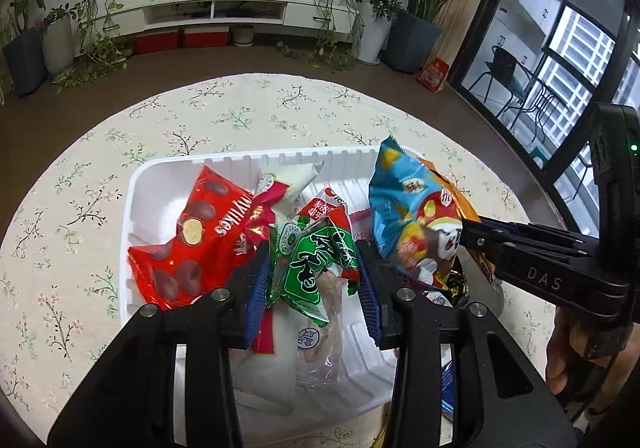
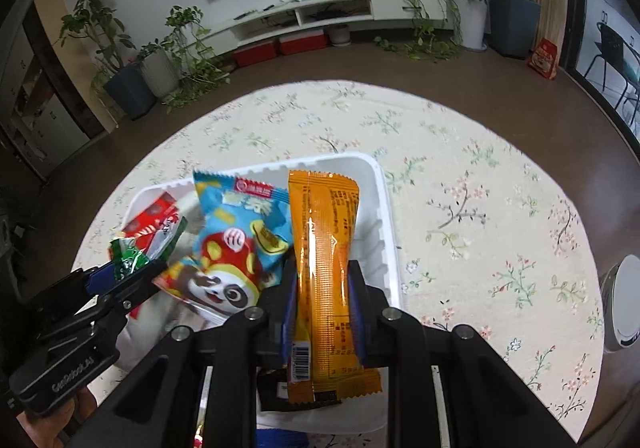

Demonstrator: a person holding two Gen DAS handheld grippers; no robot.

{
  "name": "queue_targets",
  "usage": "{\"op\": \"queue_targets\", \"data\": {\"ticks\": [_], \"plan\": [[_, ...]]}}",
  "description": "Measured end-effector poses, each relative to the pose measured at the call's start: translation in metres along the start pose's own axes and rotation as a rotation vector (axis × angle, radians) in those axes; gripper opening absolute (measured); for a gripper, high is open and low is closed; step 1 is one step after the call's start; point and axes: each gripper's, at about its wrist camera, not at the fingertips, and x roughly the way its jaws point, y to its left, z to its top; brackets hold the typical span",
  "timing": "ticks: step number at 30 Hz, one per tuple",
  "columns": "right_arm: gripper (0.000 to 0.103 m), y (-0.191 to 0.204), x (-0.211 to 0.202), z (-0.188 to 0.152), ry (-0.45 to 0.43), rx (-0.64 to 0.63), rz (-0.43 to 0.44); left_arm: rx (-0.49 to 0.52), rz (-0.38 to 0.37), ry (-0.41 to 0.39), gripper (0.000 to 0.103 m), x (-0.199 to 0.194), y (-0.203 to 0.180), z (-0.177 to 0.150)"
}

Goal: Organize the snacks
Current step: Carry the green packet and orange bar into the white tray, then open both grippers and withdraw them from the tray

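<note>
A white tray (image 1: 160, 164) (image 2: 380, 176) sits on the floral tablecloth with several snack packets in it. My left gripper (image 1: 312, 288) (image 2: 120, 272) is shut on a green packet (image 1: 304, 268) (image 2: 128, 256) just above the tray's middle. A red chocolate packet (image 1: 192, 240) (image 2: 156, 212) lies at the tray's left. My right gripper (image 2: 322, 284) (image 1: 464, 232) is shut on a long orange packet (image 2: 324, 256) (image 1: 460, 200) over the tray's right side. A blue panda packet (image 1: 404, 208) (image 2: 236, 244) stands against the orange one; I cannot tell whether it is clamped too.
The round table (image 2: 480, 184) carries a cream flowered cloth (image 1: 80, 208) on all sides of the tray. A white round object (image 2: 624, 308) sits at the table's right edge. A hand (image 1: 564, 348) holds the right gripper. Potted plants and a low TV shelf stand beyond.
</note>
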Motion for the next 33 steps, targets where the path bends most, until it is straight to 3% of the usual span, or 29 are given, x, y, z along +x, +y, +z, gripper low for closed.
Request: {"op": "queue_targets", "data": {"ticks": [7,16,19,21,26,29,30,33], "plan": [[0.032,0.004,0.006,-0.002,0.003,-0.033,-0.011,0.008,0.014,-0.002,0.041,0.013,-0.009,-0.001],[0.032,0.006,0.012,-0.003,0.007,-0.060,-0.020,0.014,0.024,-0.004,0.050,0.012,-0.013,-0.003],[0.037,0.005,0.011,-0.004,0.007,-0.061,-0.025,0.015,0.038,-0.015,0.057,0.007,-0.015,-0.002],[0.038,0.006,0.009,-0.007,0.006,-0.057,-0.030,0.019,0.053,-0.025,0.067,-0.001,-0.016,-0.002],[0.041,0.003,0.002,-0.012,0.004,-0.064,-0.028,0.023,0.057,-0.031,0.075,-0.010,-0.013,-0.003],[0.057,0.002,-0.009,-0.018,-0.017,-0.066,-0.024,0.031,0.067,-0.044,0.082,-0.019,-0.012,-0.004],[0.058,0.001,-0.014,-0.019,-0.030,-0.066,-0.024,0.034,0.067,-0.049,0.088,-0.022,-0.011,-0.003],[0.062,-0.002,-0.029,-0.023,-0.056,-0.065,-0.021,0.044,0.068,-0.071,0.092,-0.038,-0.008,-0.008]]}}
